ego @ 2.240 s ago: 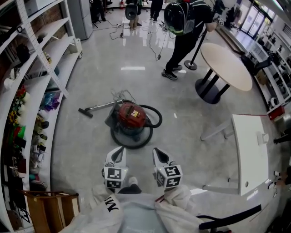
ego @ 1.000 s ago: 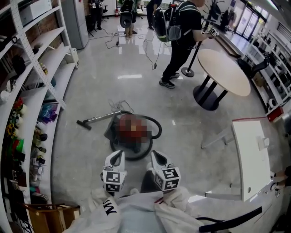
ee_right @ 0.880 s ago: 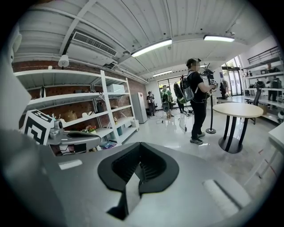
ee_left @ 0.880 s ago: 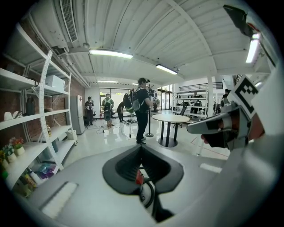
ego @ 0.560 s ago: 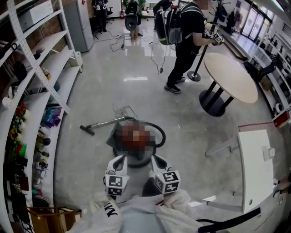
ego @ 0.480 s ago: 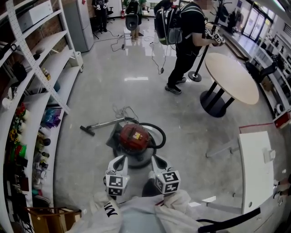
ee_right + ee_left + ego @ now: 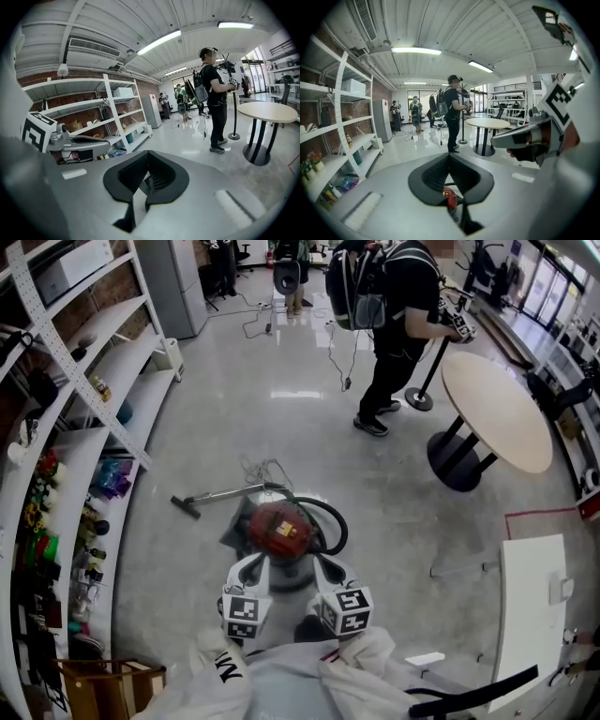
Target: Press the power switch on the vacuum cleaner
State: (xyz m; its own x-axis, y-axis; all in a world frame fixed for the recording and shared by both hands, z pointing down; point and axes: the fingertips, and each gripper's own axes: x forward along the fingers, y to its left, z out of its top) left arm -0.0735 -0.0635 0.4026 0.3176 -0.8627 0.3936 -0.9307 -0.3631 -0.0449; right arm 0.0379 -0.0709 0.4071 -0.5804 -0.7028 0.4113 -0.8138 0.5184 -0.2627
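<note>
The vacuum cleaner (image 7: 280, 530) has a red top on a round grey base and stands on the floor. Its black hose (image 7: 335, 526) loops to the right, and its wand (image 7: 217, 493) lies to the left. My left gripper (image 7: 251, 562) and right gripper (image 7: 320, 562) hover side by side just short of the base, both pointing at it, both shut and holding nothing. In the left gripper view the red top (image 7: 450, 197) shows through the gap behind the shut left gripper (image 7: 449, 157). The right gripper (image 7: 147, 153) points over the floor toward the shelves.
White shelves (image 7: 86, 423) full of small items line the left side. A person with a backpack (image 7: 399, 315) stands beside a round table (image 7: 498, 411) at the back right. At the right stands a white table (image 7: 535, 606), at the bottom left a wooden crate (image 7: 94, 686).
I have come closer to the vacuum cleaner: it now sits right in front of both gripper tips instead of well ahead of them. Both grippers stay shut, side by side.
</note>
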